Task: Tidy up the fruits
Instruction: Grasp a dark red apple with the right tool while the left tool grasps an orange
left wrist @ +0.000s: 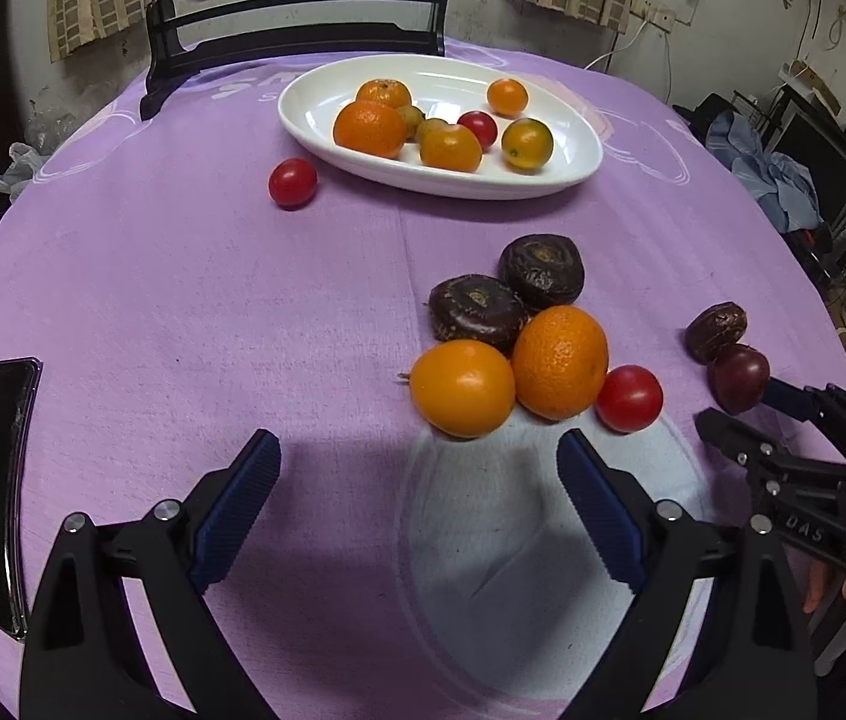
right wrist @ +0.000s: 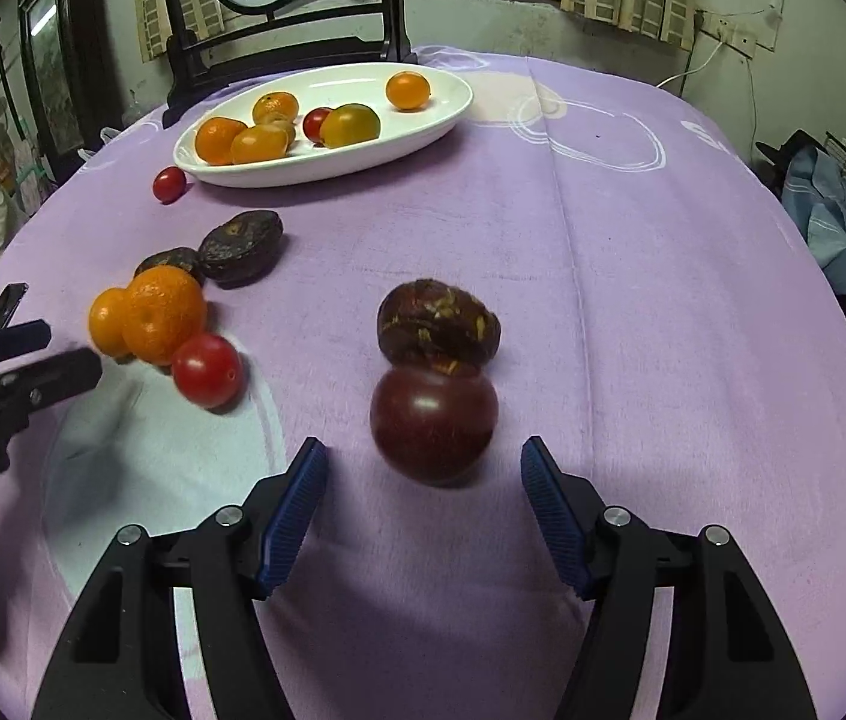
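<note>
Ahead of right claw (right wrist: 423, 516), jaws wide, empty: smooth dark-purple round fruit (right wrist: 433, 423) on purple-clothed tabletop (right wrist: 663, 300). Left claw (left wrist: 417, 480) wide, empty; round orange citrus (left wrist: 462, 387) just beyond.

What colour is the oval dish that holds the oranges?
The oval ceramic dish is plain white; the left wrist view shows it best.

Matt purple cloth tablecloth (left wrist: 183, 276), glossy white plate (left wrist: 567, 144), shiny smooth tomato (right wrist: 207, 369), wrinkled dull passion fruit (right wrist: 438, 321)
</note>
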Motion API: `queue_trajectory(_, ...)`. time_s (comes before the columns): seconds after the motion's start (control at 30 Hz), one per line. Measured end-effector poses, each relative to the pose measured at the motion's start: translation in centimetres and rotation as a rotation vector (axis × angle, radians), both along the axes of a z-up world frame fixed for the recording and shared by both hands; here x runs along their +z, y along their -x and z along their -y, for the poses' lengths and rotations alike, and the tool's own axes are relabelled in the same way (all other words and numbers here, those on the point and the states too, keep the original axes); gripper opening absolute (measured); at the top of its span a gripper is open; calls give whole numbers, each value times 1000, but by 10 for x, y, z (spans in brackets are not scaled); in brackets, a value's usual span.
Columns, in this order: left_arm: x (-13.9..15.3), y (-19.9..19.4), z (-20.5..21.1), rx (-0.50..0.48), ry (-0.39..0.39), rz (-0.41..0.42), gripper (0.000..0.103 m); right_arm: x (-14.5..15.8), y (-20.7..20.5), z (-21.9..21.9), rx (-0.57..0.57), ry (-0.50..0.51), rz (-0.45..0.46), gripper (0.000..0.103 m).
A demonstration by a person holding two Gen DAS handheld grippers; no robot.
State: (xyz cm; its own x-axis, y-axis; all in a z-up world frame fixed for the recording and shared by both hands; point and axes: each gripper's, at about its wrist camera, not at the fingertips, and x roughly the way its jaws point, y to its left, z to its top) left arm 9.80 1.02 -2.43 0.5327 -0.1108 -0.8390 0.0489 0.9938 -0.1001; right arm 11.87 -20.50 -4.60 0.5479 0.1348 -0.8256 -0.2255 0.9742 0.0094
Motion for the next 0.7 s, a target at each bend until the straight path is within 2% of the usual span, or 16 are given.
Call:
queue_trajectory(0.13, 1, 0, 1, -3, -5, 4, 91, 0, -8, 1, -14, -40, 7, 56)
queue_trajectory(0.23, 1, 0, 1, -9, 2, 4, 91, 2, -12, 3, -18, -58, 18, 39)
queue_trajectory(0.3, 2, 1, 0, -8, 8, 5, 91, 3, -10, 12, -29, -125, -11, 39)
queue_trajectory(0.43, 0, 0, 0, -1, 12, 2, 91, 9, 5, 5, -4, -111, -5, 39)
queue_trajectory(0.6, -3, 1, 4, -14, -7, -7, 91, 25, 31, -19, 94, -140, 41, 39)
queue_trajectory(0.7, -5, 0, 5, -13, -16, -16, 91, 22, 39, -27, 134, -169, 42, 39)
